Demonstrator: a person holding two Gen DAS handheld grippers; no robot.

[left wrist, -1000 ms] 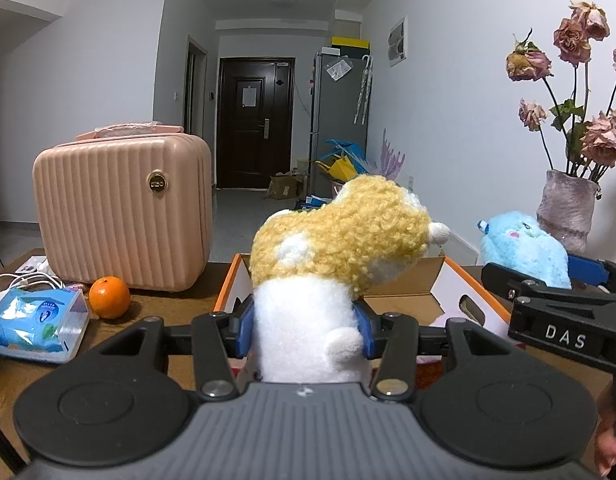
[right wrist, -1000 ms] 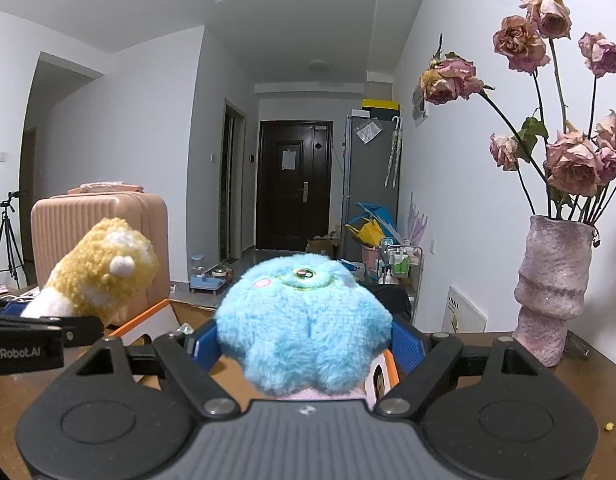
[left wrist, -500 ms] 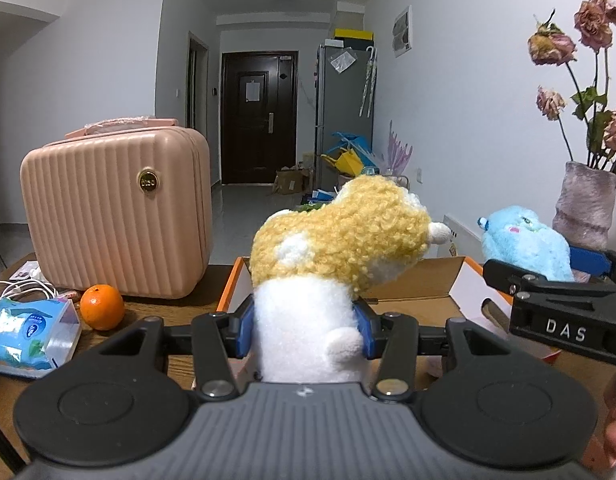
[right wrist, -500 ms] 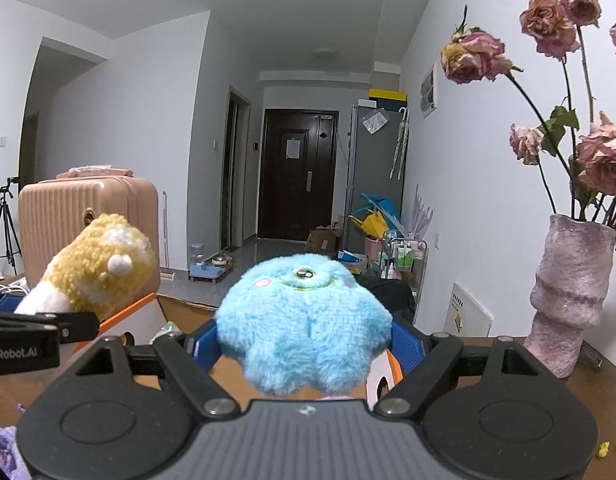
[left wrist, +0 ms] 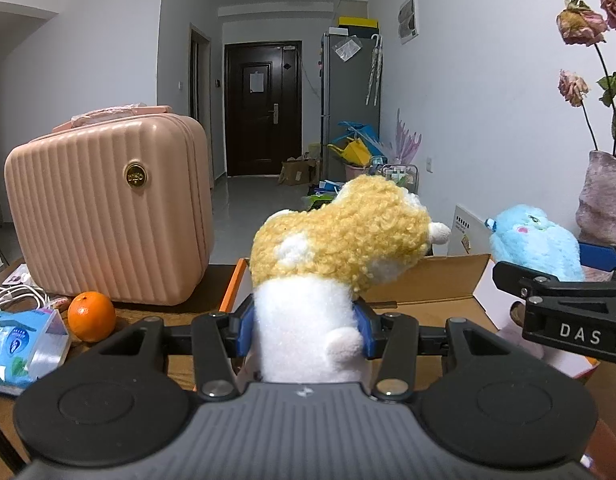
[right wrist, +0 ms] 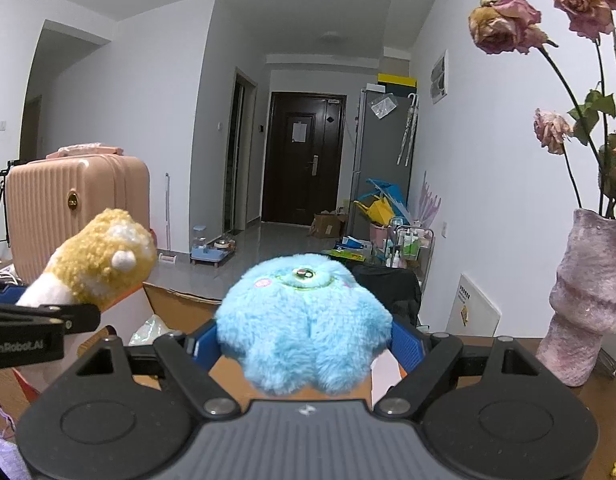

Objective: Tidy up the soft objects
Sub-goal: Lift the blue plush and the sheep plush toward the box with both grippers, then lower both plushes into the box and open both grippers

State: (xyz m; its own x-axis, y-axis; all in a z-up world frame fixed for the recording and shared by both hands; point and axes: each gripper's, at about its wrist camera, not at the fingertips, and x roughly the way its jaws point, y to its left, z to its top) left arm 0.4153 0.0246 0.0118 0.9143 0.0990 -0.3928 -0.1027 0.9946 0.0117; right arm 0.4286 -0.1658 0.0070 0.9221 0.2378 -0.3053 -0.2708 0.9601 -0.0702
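the left gripper point(left wrist: 304, 330) pinches a yellow plush point(left wrist: 340, 248) by its white body, above the near edge of an open box point(left wrist: 428, 280). the right gripper point(right wrist: 305, 346) clamps a blue plush point(right wrist: 303, 320), held to the right over the same box. far left on the table stand a pink case point(left wrist: 107, 216), an orange point(left wrist: 91, 316) and a tissue pack point(left wrist: 19, 344); a vase point(right wrist: 588, 300) stands far right.
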